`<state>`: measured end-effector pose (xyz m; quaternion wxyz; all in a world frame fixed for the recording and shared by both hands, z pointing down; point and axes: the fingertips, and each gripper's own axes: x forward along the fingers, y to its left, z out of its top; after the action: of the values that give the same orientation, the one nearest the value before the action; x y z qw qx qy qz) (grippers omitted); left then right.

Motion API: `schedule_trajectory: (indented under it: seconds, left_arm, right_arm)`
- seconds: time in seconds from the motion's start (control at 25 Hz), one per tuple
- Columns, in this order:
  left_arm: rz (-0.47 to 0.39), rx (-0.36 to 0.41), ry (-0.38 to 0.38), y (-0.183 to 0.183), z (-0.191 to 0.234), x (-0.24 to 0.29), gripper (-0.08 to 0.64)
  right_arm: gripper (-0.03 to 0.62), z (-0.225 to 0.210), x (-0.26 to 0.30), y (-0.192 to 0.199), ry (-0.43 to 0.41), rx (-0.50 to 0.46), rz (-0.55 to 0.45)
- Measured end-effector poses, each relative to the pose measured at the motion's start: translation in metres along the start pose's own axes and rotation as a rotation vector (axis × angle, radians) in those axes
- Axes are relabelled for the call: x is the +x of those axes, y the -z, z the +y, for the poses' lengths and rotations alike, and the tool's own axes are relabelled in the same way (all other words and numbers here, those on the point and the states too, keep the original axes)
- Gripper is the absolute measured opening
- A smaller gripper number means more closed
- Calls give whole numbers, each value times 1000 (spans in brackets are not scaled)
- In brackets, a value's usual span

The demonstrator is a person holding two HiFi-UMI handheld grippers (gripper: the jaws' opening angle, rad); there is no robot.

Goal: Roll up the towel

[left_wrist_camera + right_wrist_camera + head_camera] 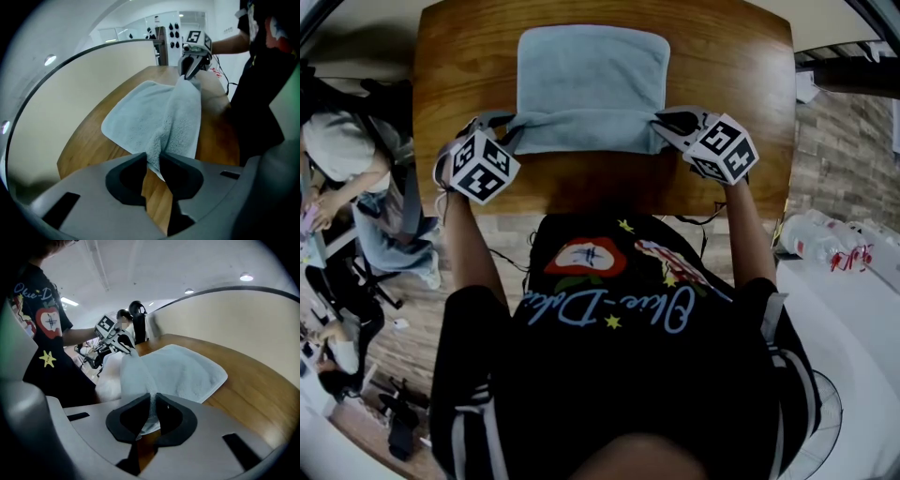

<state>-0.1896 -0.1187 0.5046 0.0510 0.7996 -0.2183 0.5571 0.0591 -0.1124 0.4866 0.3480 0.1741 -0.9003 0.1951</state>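
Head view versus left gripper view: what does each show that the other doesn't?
Head view only: the towel from above, its near edge held up between the left gripper and the right gripper, plus the left one's marker cube. Left gripper view only: the left jaws pressed on a towel corner, close up. Both: the towel, the wooden table and the right gripper at the other near corner.

The head view is dim and muted, with black corners and a strong wide-angle bulge that bows the edges of the table [741, 84]. A soft shadow darkens its near side. Both gripper views are brighter, lit by ceiling lamps [246, 276] overhead and ringed in black. The towel [140, 117] shows crisp nap, and the curved margins look stretched and soft.
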Motion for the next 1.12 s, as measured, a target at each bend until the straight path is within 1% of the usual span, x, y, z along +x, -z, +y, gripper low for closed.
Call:
schedule_trajectory:
  seconds: [0.08, 0.16, 0.28, 0.32, 0.36, 0.44, 0.48, 0.56, 0.64, 0.72, 0.8, 0.84, 0.92, 0.96, 1.0, 1.04, 1.12]
  left_arm:
    - [-2, -26, -18, 2, 4, 8, 87]
    - [-11, -47, -51, 3, 9, 14, 95]
    - [-45, -71, -144, 1, 18, 17, 119]
    - [-57, -76, -178, 0, 22, 15, 135]
    - [-68, -85, -207, -1, 25, 13, 155]
    - [-97, -121, -243, 1, 30, 10, 193]
    - [-114, -145, -253, 2, 32, 7, 207]
    - [-155, -201, -266, 3, 36, 0, 219]
    - [-198, -257, -270, 1, 39, -10, 222]
    - [-228, -292, -285, 1, 41, -22, 225]
    - [-260, -320, -322, 1, 46, -37, 225]
    - [-292, -343, -346, 0, 50, -46, 225]
    - [-372, -390, -386, -4, 56, -65, 225]
    - [-387, -375, -394, -6, 54, -71, 225]
    - [-362, -312, -389, -6, 45, -72, 225]
    - [-294, -206, -367, -2, 31, -66, 225]
    - [-105, 44, -288, 11, -4, -45, 225]
  right_arm:
    - [29, -6, 4, 0, 40, -29, 9]
    - [33, -12, 7, 0, 82, -61, 19]
    - [46, -20, 12, 5, 148, -90, 45]
    - [59, -23, 12, 6, 171, -94, 51]
    - [88, -27, 12, 7, 194, -96, 53]
    - [139, -32, 10, 6, 230, -99, 47]
    - [150, -34, 8, 5, 242, -98, 37]
    - [153, -38, 0, -2, 269, -92, -1]
    - [154, -42, -15, -11, 316, -85, -52]
    - [153, -42, -33, -20, 362, -91, -96]
    - [153, -33, -46, -28, 374, -120, -128]
    - [153, -23, -48, -31, 361, -148, -137]
    - [153, 4, -42, -31, 304, -225, -128]
    - [153, 19, -36, -27, 269, -272, -107]
    - [153, 33, -29, -22, 235, -320, -77]
    - [153, 44, -21, -15, 205, -364, -41]
    - [153, 59, -6, 1, 165, -436, 35]
